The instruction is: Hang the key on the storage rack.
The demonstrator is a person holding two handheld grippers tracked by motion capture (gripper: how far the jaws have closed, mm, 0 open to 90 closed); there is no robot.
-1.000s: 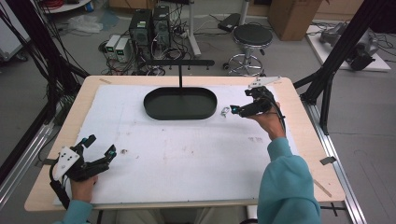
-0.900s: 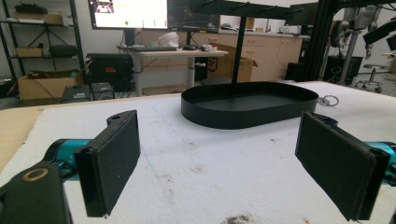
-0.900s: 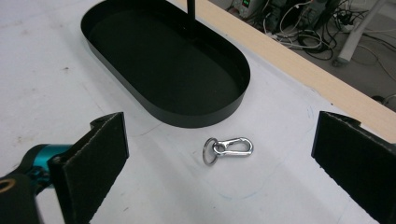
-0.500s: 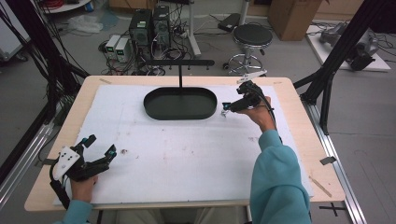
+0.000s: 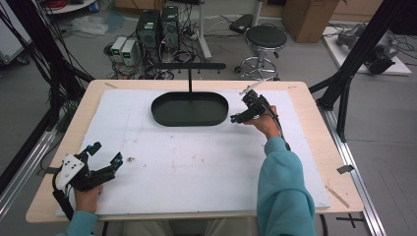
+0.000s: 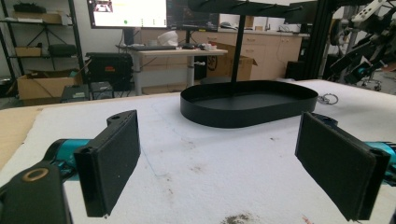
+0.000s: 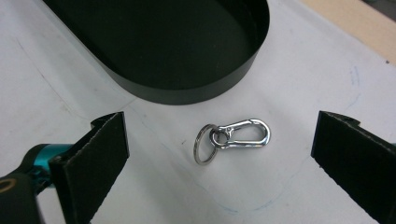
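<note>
A silver snap hook with a key ring (image 7: 232,136) lies flat on the white mat just off the right end of a black oval tray (image 7: 187,93). My right gripper (image 7: 224,140) hovers over it, open, one pad (image 7: 100,154) on each side and neither touching it. From above, the right gripper (image 5: 237,118) points at the tray (image 5: 189,109) and covers the hook. In the left gripper view the ring (image 6: 329,98) shows beside the tray (image 6: 243,114). My left gripper (image 5: 105,153) rests open near the front left corner, nothing between its pads (image 6: 114,158).
A black post with a crossbar of pegs (image 5: 189,65) rises behind the tray. The white mat (image 5: 196,167) covers most of the wooden table (image 5: 314,147). A small dark smudge (image 5: 131,159) lies by the left gripper.
The right gripper has moved forward and left toward the tray's right end, coming down over the snap hook. The left gripper has stayed put.
</note>
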